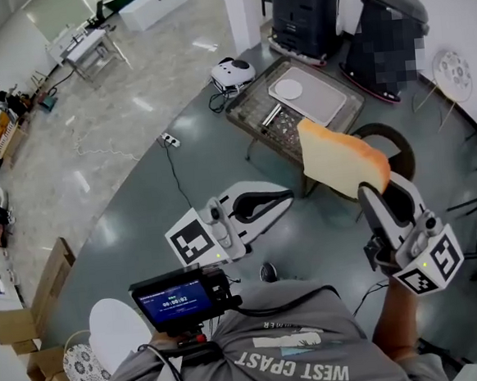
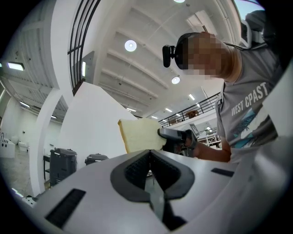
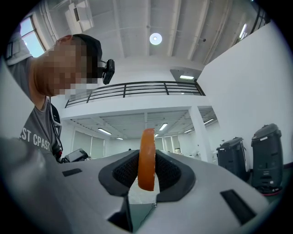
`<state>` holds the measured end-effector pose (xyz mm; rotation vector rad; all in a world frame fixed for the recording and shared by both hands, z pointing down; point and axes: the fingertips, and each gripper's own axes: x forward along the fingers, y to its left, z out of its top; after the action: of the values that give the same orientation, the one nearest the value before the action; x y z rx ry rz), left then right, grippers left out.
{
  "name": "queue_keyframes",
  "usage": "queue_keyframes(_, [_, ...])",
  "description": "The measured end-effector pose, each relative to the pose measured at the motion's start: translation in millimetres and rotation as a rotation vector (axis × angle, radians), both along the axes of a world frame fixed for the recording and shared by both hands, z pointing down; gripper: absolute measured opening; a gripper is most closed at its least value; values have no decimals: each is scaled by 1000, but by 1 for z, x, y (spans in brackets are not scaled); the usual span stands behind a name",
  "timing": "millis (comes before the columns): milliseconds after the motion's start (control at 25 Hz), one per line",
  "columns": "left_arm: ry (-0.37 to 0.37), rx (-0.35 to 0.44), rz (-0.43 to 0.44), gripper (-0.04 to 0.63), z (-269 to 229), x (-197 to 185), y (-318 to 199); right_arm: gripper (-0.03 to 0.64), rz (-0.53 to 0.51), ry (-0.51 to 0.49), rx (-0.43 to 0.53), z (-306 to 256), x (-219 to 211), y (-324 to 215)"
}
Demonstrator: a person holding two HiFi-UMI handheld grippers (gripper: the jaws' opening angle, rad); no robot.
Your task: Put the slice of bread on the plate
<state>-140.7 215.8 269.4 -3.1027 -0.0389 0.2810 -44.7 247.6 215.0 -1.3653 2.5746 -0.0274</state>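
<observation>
Two tongs: right tongs [image 3: 146,167] pinch one bread slice [image 1: 339,157], left tongs [image 2: 150,157] closed.

We are looking steeply down from the head; both gripper views are facing upward along their jaws. All are sharing the bread slice [image 1: 343,157], at one o'clock.

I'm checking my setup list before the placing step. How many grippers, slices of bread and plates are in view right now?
Grippers: 2, the left gripper and the right gripper
Slices of bread: 1, the slice of bread, clamped in the right gripper
Plates: 1, the plate, white and bare
Total: 4
</observation>
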Motion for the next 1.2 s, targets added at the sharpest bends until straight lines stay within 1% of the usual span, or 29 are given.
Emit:
queue_keyframes(120, [5, 5, 21, 9, 1, -3, -7, 91, 18, 3, 8, -3, -5, -6])
queue_keyframes(160, [27, 7, 24, 9, -5, -4, -9, 91, 22, 3, 8, -2, -6, -8])
queue_keyframes(240, [117, 5, 19, 9, -23, -7, -12, 91, 24, 2, -1, 0, -10, -12])
queue_keyframes(280, [122, -2, 17, 9, -18, -11, -15, 91, 25, 2, -5, 1, -12, -14])
queue_keyframes(360, [37, -17, 20, 9, 8, -15, -19, 91, 27, 1, -10, 3, -11, -17])
queue_keyframes(400, [8, -18, 20, 8, 11, -13, -20, 91, 27, 0, -9, 4, -10, -19])
queue_keyframes(440, [-2, -18, 19, 9, 12, -11, -21, 91, 26, -2, -8, 5, -9, -20])
queue_keyframes(640, [-8, -27, 1, 9, 16, 1, -28, 91, 11, -7, -13, 5, 5, -29])
queue_keyframes(760, [-11, -32, -9, 9, 45, 1, -37, 91, 2, -13, -14, 4, 18, -35])
queue_keyframes(800, [-13, -32, -12, 9, 43, 5, -38, 91, -1, -16, -14, 4, 22, -37])
queue_keyframes(920, [-15, -19, -21, 9, 12, 30, -39, 91, -11, -22, -12, 2, 37, -42])
queue_keyframes(1040, [3, -8, -25, 9, 27, 41, -45, 91, -21, -24, -10, 2, 55, -46])
queue_keyframes(1200, [-20, -2, -38, 9, 4, 78, -50, 91, -29, -29, -8, 3, 82, -56])
